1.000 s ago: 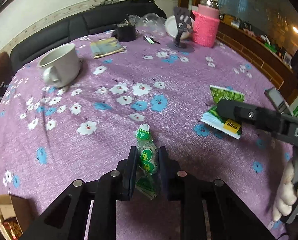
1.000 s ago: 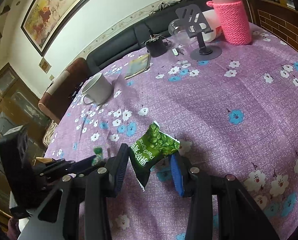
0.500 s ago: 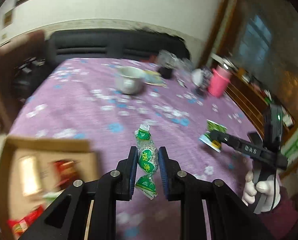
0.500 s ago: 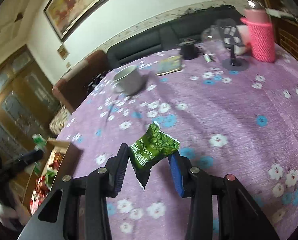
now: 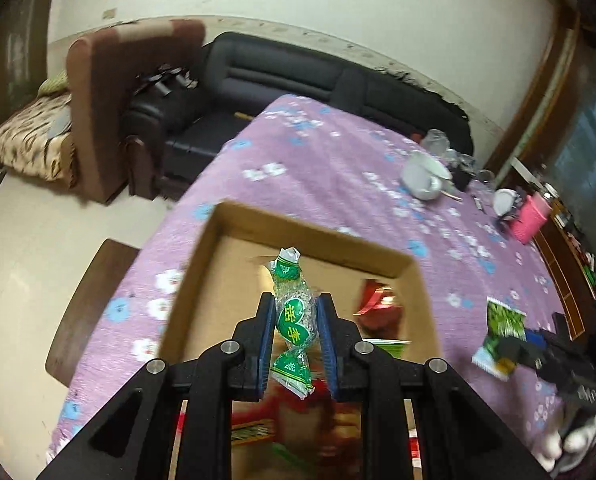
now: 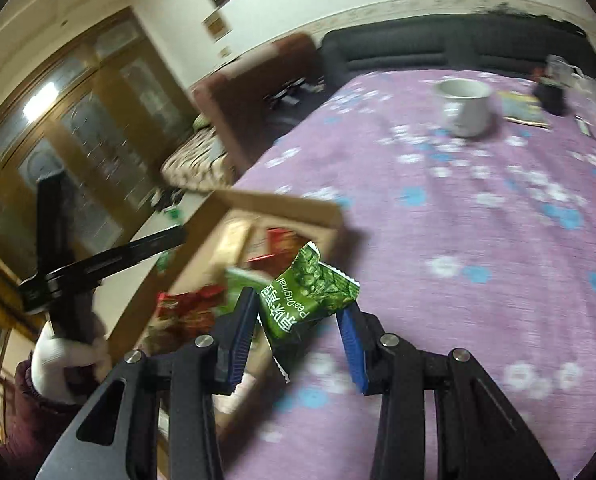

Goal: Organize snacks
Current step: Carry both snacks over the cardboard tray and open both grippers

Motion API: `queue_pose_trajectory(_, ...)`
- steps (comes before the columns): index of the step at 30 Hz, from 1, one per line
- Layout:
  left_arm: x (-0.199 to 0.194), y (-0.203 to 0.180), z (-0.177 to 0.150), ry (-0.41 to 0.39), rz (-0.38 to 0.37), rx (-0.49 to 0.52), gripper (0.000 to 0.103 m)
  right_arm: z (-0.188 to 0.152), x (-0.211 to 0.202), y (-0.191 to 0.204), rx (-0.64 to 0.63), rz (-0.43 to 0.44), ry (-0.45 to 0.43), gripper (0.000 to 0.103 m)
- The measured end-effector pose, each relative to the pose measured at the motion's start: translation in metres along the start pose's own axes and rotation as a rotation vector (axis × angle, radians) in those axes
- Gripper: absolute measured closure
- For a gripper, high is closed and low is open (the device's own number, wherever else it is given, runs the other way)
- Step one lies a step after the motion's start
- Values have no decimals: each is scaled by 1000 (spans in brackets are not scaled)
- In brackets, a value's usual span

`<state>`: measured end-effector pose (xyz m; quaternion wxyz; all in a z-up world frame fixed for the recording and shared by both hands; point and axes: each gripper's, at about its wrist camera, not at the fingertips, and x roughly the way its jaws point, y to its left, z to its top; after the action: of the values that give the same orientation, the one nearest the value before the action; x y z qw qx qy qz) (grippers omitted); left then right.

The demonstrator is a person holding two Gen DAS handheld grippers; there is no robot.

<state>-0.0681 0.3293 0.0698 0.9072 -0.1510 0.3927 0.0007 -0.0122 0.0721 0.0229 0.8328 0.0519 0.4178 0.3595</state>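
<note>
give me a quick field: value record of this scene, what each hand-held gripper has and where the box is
left hand-held gripper: shut on twist-wrapped green candy, above the open box
right hand-held gripper: shut on green pea snack packet, beside the box's right edge
cardboard box: open, on the table's near left part, red and green packets inside
tablecloth: purple with flowers
white mug: upright, far side of table

Green wrapped candy (image 5: 294, 320) over box (image 5: 202, 264); pea packet (image 6: 306, 296) alongside.

Gripper-held candy (image 5: 294, 320) above box (image 5: 202, 264)
</note>
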Motion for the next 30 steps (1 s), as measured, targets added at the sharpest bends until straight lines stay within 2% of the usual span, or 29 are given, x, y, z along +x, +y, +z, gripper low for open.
queue_pose_trajectory(6,10,15,3,22,-10,-15,80,5,41,45,-58,26,67,63)
queue_pose_trajectory(7,8,16,2,16,-14,-17,74,6,48,52,-68,26,76,63)
queue_pose_trajectory(8,7,16,2,12,-19,-20,59,7,53,57,-75,24,81,63)
queue_pose_trajectory(9,5,17,1,5,-28,-26,50,8,58,63,-83,21,86,63)
queue_pose_trajectory(10,2,19,0,-6,-37,-35,36,10,64,67,-91,17,90,63)
queue_pose_trajectory(11,-1,21,-2,-17,-43,-45,33,12,71,72,-101,7,94,63)
queue_pose_trajectory(16,-22,28,-9,-63,-62,-79,32,19,91,81,-130,-31,99,62)
queue_pose_trajectory(19,-38,31,-16,-107,-62,-103,28,25,100,75,-100,-22,92,59)
queue_pose_trajectory(21,-49,31,-20,-134,-56,-112,26,26,93,69,-66,2,76,53)
queue_pose_trajectory(23,-58,27,-24,-160,-43,-110,25,28,83,66,-57,-2,53,52)
queue_pose_trajectory(27,-84,8,-30,-251,27,-69,24,24,42,58,-49,-30,-24,46)
queue_pose_trajectory(30,-110,-15,-37,-351,119,-9,14,13,11,46,-16,-27,-75,45)
